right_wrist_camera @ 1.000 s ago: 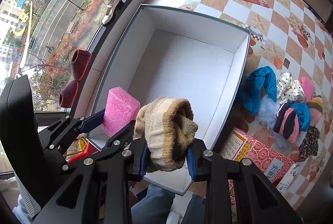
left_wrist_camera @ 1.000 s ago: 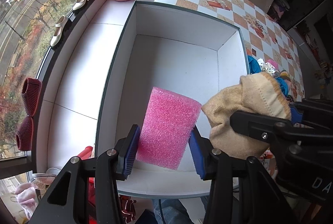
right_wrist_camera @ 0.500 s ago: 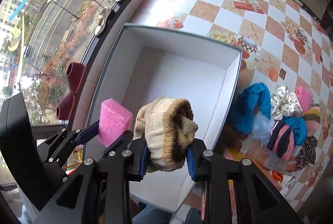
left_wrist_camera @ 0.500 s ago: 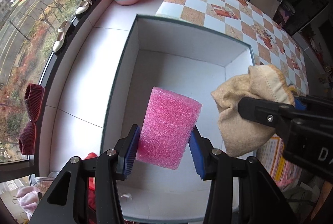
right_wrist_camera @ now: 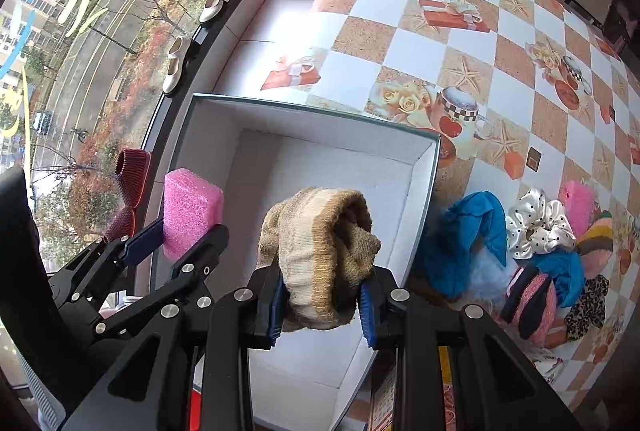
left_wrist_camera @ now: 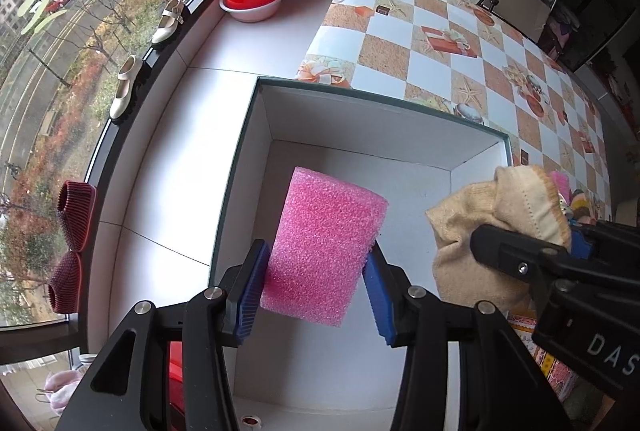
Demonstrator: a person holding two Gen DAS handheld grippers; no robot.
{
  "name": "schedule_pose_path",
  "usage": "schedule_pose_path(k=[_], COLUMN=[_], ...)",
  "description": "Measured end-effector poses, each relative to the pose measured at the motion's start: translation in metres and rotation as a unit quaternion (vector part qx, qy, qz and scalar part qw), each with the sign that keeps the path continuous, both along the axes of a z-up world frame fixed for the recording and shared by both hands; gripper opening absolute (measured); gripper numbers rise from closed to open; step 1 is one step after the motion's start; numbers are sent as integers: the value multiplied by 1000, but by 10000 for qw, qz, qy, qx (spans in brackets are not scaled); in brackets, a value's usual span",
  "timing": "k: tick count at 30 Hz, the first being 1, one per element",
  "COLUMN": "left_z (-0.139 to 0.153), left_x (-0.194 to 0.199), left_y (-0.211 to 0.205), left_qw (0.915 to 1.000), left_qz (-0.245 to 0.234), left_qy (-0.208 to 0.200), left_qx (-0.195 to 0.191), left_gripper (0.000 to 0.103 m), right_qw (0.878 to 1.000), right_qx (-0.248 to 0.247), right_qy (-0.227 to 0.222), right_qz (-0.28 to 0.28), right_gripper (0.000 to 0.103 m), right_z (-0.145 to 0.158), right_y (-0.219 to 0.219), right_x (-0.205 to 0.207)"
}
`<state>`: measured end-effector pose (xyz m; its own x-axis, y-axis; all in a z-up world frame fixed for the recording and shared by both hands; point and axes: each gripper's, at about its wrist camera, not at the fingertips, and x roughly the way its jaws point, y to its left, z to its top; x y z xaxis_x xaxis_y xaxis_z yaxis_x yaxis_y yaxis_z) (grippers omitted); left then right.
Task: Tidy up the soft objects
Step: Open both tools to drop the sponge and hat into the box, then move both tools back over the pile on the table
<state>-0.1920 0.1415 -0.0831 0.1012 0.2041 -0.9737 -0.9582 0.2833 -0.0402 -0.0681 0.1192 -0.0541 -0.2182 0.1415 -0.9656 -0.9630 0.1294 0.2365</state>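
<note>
Sponge pinched in left gripper, sock clamped in right gripper, both hanging above white box, probably carried together for dropping inside.

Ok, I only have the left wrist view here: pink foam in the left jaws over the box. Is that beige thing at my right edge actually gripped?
Observer: Yes. The right gripper has both jaws pressed on a beige knitted sock, which hangs over the white box.
Operator: And what is not yet sorted?
Observer: Several soft things lie outside the box, on its right, among them a blue cloth and a white dotted scrunchie.
</note>
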Motion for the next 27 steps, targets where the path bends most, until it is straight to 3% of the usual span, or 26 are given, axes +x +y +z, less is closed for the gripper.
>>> schedule_pose_path(k=[4,6,7,8,9,11,15,17,27], left_z=[-3,-2,-1,1,2,4,5,6,30], left_x=[3,5,6,6,5,4,4,-1,-2], left_y=[-3,-4,-6,-6,-7,-8,-10,-8,-19], left_qw=[10000,9999,9999,9999,9999,9999,9999,9998,9981], left_qz=[-50,-98,-105,-103,-97,-99,-78,81,141], left_qy=[4,-12,4,0,-33,-99,-46,-168,-582], left_qx=[-35,-46,-13,17,35,-50,-63,-77,-157], left_gripper=[53,63,74,81,81,81,88,103,103], right_qw=[10000,10000,9999,9999,9999,9997,9995,9996,9962], right_qx=[-3,25,36,44,52,98,228,235,512], right_qy=[33,45,36,38,62,170,183,69,614], right_qz=[17,79,113,135,134,108,134,132,-330], right_gripper=[31,31,32,38,45,82,84,103,103], right_z=[-3,-3,-3,-3,-3,-1,6,7,40], right_y=[-1,-1,-1,-2,-2,-2,-4,-6,-23], right_x=[1,1,0,-1,-1,0,-1,-2,20])
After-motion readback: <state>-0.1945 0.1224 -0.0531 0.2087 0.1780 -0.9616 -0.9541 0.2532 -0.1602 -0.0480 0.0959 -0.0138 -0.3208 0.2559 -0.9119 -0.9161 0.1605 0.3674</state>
